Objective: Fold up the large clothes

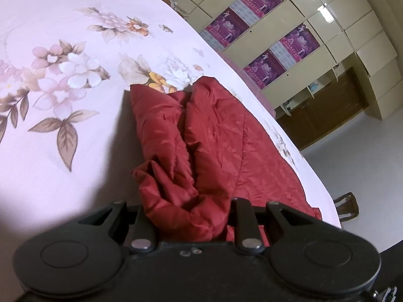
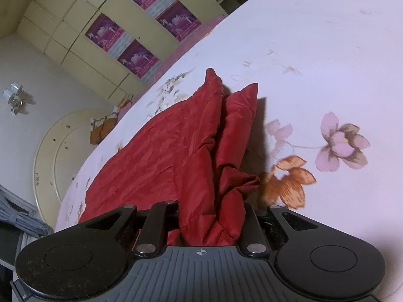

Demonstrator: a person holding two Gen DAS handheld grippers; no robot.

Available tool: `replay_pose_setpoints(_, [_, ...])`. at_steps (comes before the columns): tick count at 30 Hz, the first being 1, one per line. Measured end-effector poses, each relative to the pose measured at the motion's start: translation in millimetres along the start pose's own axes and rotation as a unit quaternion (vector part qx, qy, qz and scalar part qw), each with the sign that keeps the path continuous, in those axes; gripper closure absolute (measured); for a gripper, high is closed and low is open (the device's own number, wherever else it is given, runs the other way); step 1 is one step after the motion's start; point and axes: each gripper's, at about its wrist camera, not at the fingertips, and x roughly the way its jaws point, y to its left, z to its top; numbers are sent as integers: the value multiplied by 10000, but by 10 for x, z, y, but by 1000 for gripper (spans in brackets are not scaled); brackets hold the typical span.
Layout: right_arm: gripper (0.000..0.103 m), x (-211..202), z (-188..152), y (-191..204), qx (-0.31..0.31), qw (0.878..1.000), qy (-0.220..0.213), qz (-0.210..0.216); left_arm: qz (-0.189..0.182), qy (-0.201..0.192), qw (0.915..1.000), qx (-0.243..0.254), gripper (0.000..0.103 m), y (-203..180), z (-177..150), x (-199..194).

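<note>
A large red quilted garment (image 1: 214, 136) lies on the flowered bedsheet (image 1: 63, 50), partly doubled over on itself. My left gripper (image 1: 189, 216) is shut on a bunched edge of the red garment and lifts it a little off the sheet. In the right wrist view the same red garment (image 2: 161, 156) stretches away from me. My right gripper (image 2: 211, 221) is shut on another bunched edge of it. The fingertips of both grippers are hidden inside the cloth.
The pale pink flowered bedsheet (image 2: 327, 63) covers a wide bed. Cream cabinets with purple posters (image 1: 264, 30) line the far wall. A wooden chair (image 1: 348, 206) stands past the bed's edge. A round cream board (image 2: 50, 156) leans against the wall.
</note>
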Motion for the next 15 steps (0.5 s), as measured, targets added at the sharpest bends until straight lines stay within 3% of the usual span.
replay_pose_setpoints(8, [86,151,-29,-137,195,9997,136,-31,16,-6,9999,-122,67,137,-111,86])
replay_pose_setpoints(9, [85,133,-24,-143,179,9998,132,-23,-64,-13,9998,-189,56,159,-116,71])
replay_pose_setpoints(10, [80,114,-22,-155,168,9998,128,-10,-151,-27,9996,-243,49,169,-114,43])
replay_pose_setpoints(12, [66,12,-51,-191,145,9999,25,-76,-77,-153,9996,-236,20,150,-131,-81])
replay_pose_setpoints(14, [50,-165,-60,-203,9,9988,-281,-399,128,-341,9993,-91,8,105,-176,-234])
replay_pose_setpoints(15, [39,-255,-62,-207,-79,9973,-440,-578,209,-373,9991,-71,10,110,-199,-293])
